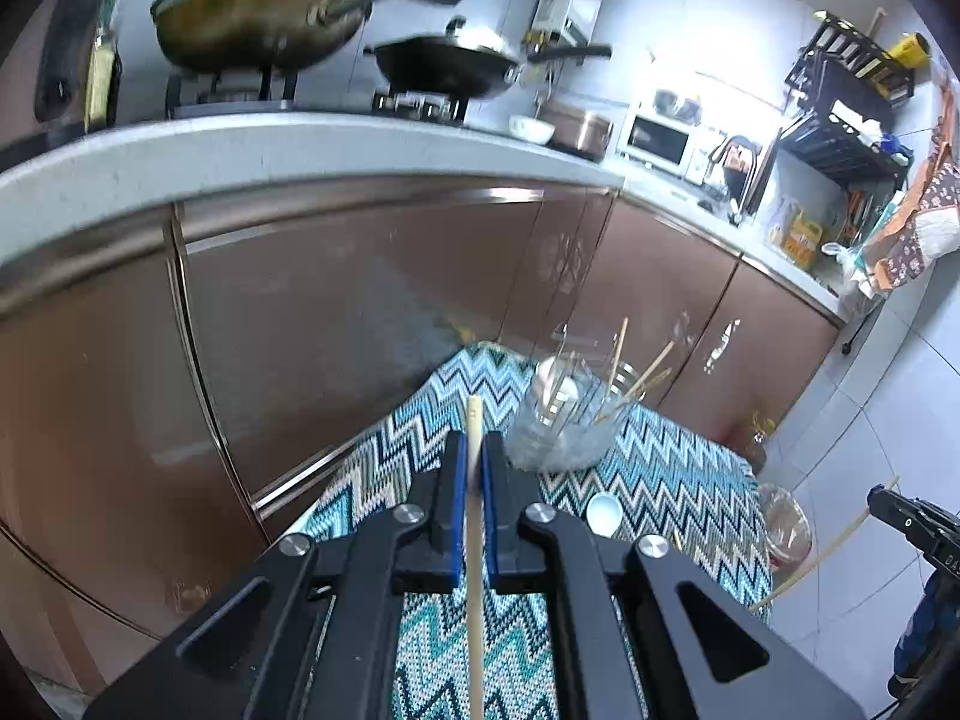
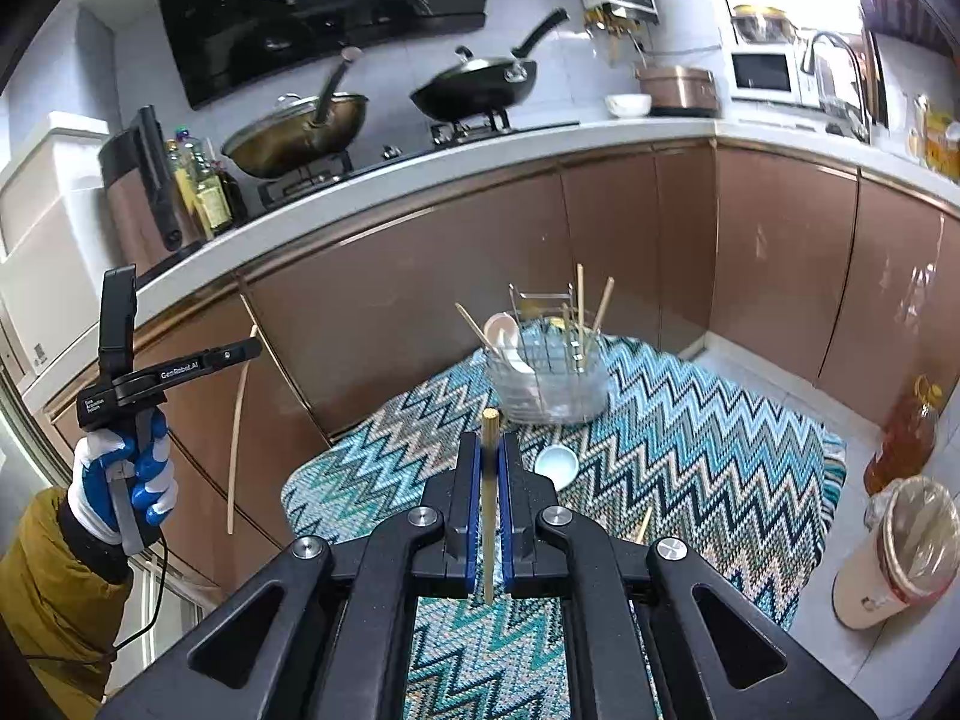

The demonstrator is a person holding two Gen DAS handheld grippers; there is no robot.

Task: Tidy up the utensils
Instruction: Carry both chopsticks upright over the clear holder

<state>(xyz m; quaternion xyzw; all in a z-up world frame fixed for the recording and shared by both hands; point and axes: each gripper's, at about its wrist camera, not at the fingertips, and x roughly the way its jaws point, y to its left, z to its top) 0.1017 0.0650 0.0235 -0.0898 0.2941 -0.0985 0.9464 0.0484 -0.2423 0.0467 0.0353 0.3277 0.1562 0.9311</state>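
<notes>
My left gripper is shut on a pale wooden chopstick that runs between its blue pads. My right gripper is shut on another wooden chopstick. Both hover above a table with a zigzag cloth. A clear utensil holder with several chopsticks and a white spoon stands at the table's far end; it also shows in the left wrist view. A white spoon lies on the cloth just right of my right gripper, and it shows in the left wrist view.
Brown kitchen cabinets stand behind the table under a white counter with two woks. A lined bin and an oil bottle stand on the floor at the right. One more chopstick lies on the cloth.
</notes>
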